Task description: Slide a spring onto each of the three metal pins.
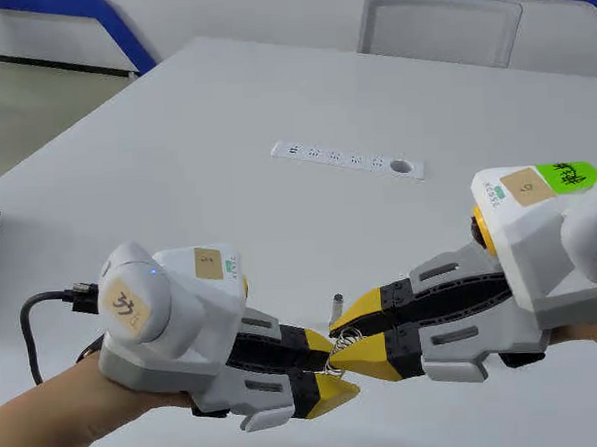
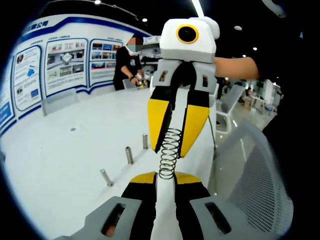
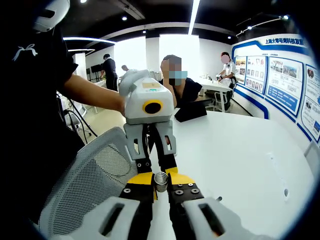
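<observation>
L gripper & R gripper are meeting tip to tip over the table, both pinching one spring btwn them, w/ three pins standing upright nearby.

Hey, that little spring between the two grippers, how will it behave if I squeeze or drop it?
The spring is thin, open-coiled wire, so it is probably very light and quick to bend or compress under a squeeze. Its round coil would likely roll on the smooth table if dropped.
</observation>
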Available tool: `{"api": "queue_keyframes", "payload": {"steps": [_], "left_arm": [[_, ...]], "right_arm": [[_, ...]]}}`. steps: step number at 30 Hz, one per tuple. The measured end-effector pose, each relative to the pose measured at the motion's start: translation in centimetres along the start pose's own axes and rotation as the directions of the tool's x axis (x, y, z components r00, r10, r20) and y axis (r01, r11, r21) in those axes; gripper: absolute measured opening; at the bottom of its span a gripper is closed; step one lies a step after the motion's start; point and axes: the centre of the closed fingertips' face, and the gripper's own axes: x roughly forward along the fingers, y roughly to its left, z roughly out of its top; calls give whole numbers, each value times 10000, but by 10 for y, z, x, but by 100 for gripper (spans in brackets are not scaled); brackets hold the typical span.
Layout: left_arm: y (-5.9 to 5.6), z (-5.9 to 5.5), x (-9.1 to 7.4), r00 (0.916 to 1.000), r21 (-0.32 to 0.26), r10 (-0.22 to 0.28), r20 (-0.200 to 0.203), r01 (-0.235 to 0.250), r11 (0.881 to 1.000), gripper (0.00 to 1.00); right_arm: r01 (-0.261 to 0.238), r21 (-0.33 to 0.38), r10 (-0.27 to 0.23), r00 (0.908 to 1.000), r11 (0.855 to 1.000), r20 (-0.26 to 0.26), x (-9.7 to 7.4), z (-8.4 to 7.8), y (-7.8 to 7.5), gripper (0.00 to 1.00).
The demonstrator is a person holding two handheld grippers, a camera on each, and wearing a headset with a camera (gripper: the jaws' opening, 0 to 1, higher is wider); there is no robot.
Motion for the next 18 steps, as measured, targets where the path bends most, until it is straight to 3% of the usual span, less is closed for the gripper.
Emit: {"api": "queue_keyframes", "payload": {"steps": [2, 11, 18], "left_arm": [[7, 0, -6, 9997, -238, 232, 116, -229, 9995, 15], [30, -8, -27, 9936, -684, 1078, 338, -1053, 9921, 43], [40, -16, -32, 9889, -919, 1474, 184, -1452, 9851, 58]], "right_arm": [[148, 21, -148, 9999, 9999, 54, -2, 2, -8, 11], [1067, 192, -1067, 9943, 9941, -8, -5, 5, -51, 12], [2106, 594, -2091, 9774, 9758, -304, -3, -10, -93, 12]]}}
